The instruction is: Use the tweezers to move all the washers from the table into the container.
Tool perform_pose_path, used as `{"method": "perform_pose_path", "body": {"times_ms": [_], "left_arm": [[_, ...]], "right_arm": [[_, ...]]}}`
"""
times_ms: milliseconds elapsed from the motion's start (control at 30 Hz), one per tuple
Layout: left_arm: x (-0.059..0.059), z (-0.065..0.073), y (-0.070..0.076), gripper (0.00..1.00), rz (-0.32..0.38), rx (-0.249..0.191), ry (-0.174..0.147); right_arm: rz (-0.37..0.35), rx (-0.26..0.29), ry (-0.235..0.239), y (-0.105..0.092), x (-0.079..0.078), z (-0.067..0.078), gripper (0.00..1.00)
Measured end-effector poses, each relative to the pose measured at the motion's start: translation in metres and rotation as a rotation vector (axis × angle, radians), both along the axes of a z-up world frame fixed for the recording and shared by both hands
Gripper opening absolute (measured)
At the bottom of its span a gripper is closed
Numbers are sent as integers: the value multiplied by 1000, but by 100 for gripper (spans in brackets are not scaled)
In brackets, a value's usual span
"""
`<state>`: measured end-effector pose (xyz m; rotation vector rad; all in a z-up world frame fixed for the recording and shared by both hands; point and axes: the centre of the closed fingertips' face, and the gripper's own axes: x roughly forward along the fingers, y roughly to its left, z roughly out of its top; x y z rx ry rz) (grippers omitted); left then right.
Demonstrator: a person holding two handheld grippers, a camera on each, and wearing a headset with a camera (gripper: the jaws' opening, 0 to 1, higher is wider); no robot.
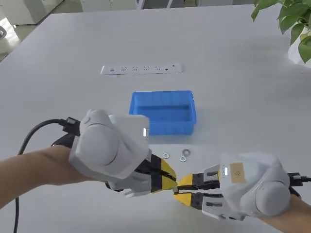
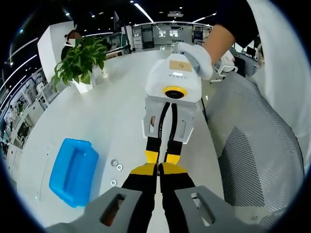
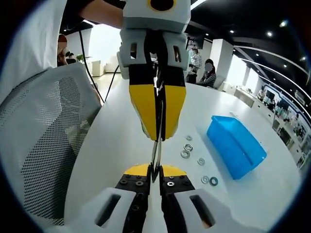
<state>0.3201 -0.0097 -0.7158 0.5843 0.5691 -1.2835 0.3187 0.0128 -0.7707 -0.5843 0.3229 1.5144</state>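
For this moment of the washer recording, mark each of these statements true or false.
1. The blue rectangular plastic container holds washers. False: it looks empty; the small metal washers lie on the white table.
2. The left gripper has thin metal tweezers between its yellow jaws. True.
3. The right gripper points away from the left one. False: they meet tip to tip.
4. The white power strip lies beyond the container. True.

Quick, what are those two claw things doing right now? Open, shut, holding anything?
The left gripper is shut on the tweezers.
The right gripper is shut on the other end of them.
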Motion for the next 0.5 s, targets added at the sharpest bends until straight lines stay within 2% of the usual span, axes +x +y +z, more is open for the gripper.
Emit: {"method": "perform_pose_path", "body": {"times_ms": [133, 300, 433, 500], "left_arm": [[2, 1, -8, 6, -2, -37, -7], [3, 1, -14, 6, 2, -75, 5], [2, 1, -14, 5, 2, -78, 5], [0, 1, -14, 5, 9, -82, 25]], "right_arm": [[8, -4, -4, -3, 1, 0, 7], [12, -13, -10, -6, 1, 0, 7], [11, -18, -9, -6, 0, -1, 8], [16, -24, -12, -5, -1, -1, 8]]}}
